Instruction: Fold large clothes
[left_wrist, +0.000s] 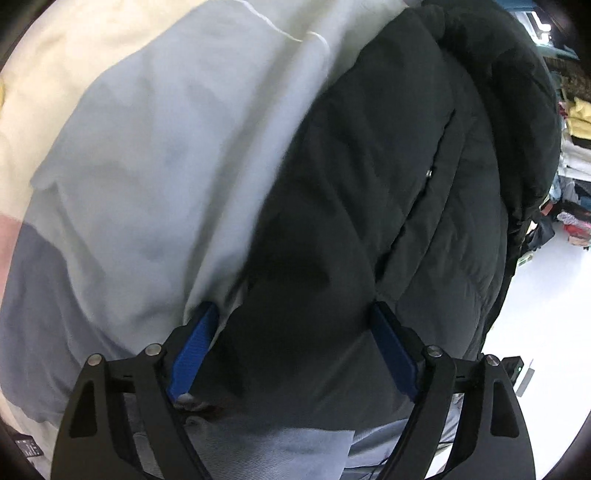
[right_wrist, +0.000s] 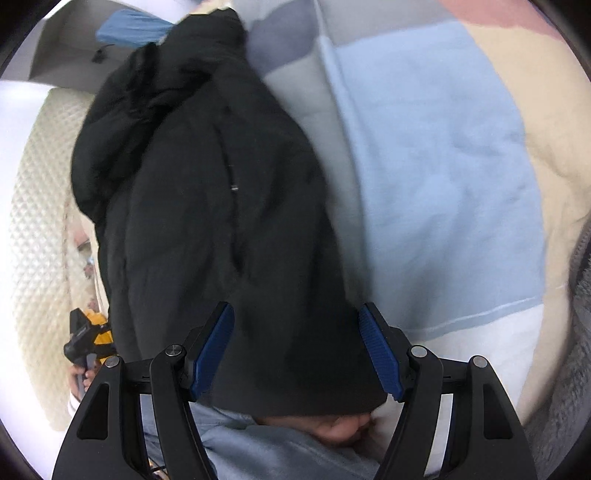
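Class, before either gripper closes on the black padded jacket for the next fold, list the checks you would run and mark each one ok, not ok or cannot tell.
1. Left gripper open: ok, blue pads apart.
2. Right gripper open: ok, pads apart.
3. Black jacket between each gripper's fingers: ok, dark fabric fills both gaps.
4. Jacket lying flat: not ok, it is bunched and rumpled at its far end.
5. Only jacket in the left grip: cannot tell, the patchwork blanket lies right at the left finger.
6. Zipper closed: cannot tell, blurred.
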